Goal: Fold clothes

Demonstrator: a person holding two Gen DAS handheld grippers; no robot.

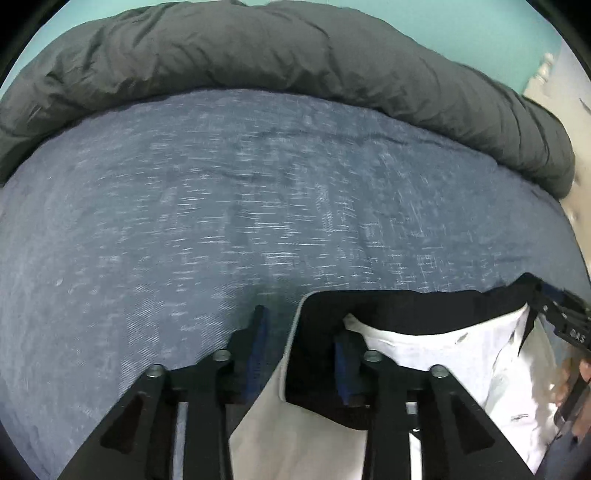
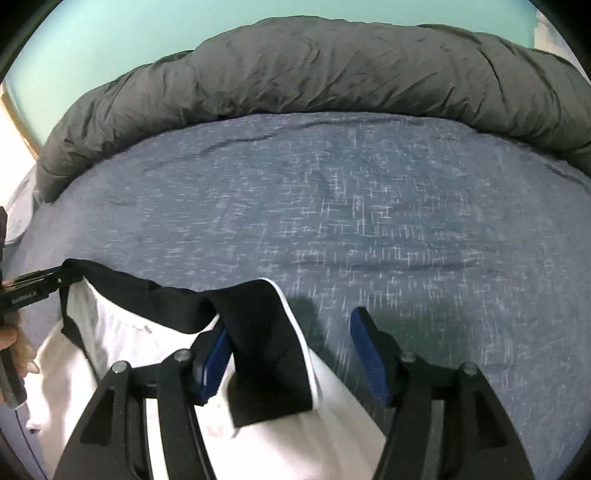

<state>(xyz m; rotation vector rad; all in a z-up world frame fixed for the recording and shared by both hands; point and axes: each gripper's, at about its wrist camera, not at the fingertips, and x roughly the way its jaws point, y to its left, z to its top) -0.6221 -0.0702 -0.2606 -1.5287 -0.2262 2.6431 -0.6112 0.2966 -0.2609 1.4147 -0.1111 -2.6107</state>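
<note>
A white garment (image 1: 443, 354) with a black band (image 1: 406, 306) along its far edge lies flat on the blue bed cover (image 1: 184, 203). My left gripper (image 1: 301, 325) stands open over the band's left corner, which lies loose between the blue pads. In the right wrist view the same garment (image 2: 122, 332) shows its black band (image 2: 166, 299). The band's right corner lies between the jaws of my open right gripper (image 2: 291, 321), close to the left pad (image 2: 214, 354) and well clear of the right pad. Each gripper also shows at the other view's edge.
A rumpled dark grey duvet (image 1: 295, 55) is heaped along the far side of the bed, under a teal wall (image 2: 110, 33). The blue cover (image 2: 369, 203) spreads wide beyond the garment. A person's fingers (image 2: 14, 339) hold the left gripper's handle.
</note>
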